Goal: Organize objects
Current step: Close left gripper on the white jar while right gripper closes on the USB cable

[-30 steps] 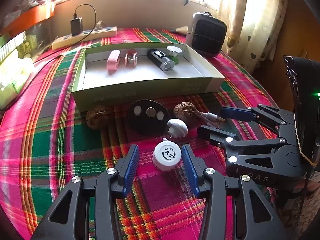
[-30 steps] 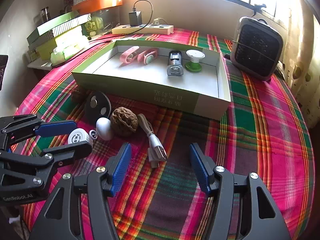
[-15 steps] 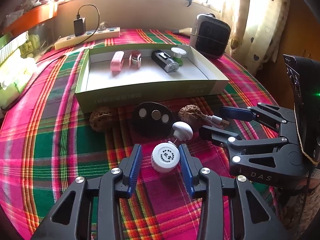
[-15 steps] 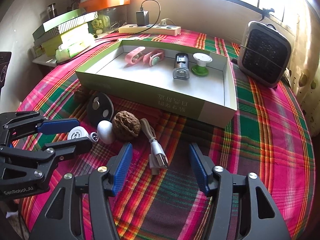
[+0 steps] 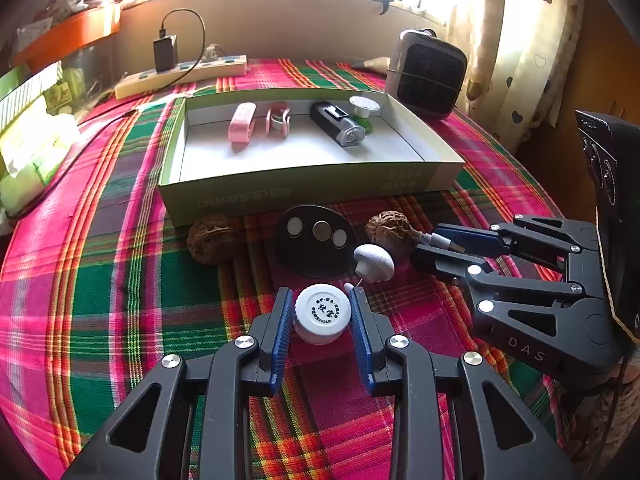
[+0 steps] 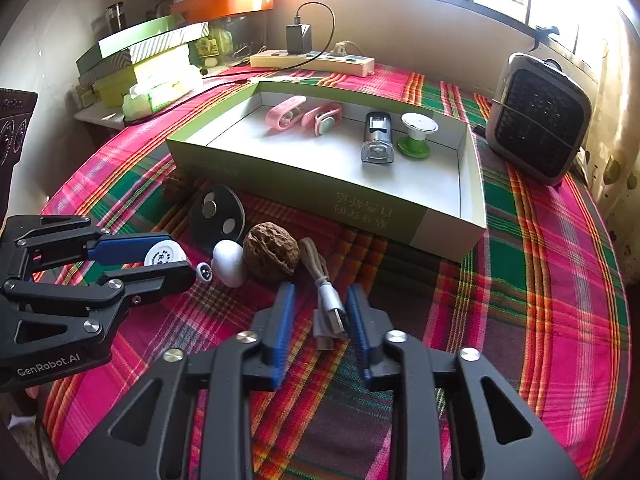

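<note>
White round bottle cap (image 5: 322,313) – upright, beside silver USB cable (image 6: 326,292).

Mounted on each claw, looking steeply down, close over the table (image 5: 100,280). Side by side. Shared: green box (image 5: 304,188) (image 6: 320,196), window wall.

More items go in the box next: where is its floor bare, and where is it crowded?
The box floor is bare along its near wall, in front of the pink clips. The far wall is crowded: clips, black device, green spool.
</note>
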`<action>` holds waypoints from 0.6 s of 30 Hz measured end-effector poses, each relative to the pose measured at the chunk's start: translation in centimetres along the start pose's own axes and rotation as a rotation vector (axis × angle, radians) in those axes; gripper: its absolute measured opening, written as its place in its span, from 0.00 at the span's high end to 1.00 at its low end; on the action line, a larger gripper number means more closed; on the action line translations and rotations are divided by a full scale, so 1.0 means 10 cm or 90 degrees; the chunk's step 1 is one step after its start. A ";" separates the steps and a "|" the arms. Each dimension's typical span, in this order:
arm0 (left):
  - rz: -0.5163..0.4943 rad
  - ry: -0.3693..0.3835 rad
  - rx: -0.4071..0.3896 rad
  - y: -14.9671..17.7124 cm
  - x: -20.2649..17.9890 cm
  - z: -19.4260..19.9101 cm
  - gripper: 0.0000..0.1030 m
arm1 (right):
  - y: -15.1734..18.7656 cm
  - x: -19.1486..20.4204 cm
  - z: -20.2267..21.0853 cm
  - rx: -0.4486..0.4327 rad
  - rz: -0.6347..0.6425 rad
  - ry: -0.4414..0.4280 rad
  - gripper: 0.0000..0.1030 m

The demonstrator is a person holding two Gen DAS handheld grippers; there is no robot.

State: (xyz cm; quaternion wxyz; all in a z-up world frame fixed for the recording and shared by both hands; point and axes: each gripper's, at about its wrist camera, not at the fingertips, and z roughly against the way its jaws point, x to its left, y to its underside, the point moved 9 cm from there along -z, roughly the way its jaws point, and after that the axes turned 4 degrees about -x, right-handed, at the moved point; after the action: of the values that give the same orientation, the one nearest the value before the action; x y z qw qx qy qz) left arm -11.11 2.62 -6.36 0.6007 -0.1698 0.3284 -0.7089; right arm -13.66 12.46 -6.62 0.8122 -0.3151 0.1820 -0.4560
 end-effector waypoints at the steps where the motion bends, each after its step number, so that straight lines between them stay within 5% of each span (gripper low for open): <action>1: 0.000 0.000 0.000 0.00 0.00 0.00 0.74 | 0.00 0.01 0.00 0.000 0.001 -0.002 0.79; 18: 0.003 0.001 -0.001 0.00 0.01 0.01 0.74 | 0.00 0.04 0.00 -0.001 0.009 -0.001 0.84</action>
State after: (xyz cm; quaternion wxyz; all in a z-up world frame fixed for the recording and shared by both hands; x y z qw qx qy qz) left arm -11.07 2.51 -6.26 0.6017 -0.1689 0.3297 -0.7076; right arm -13.43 12.09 -6.65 0.8151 -0.3151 0.1840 -0.4500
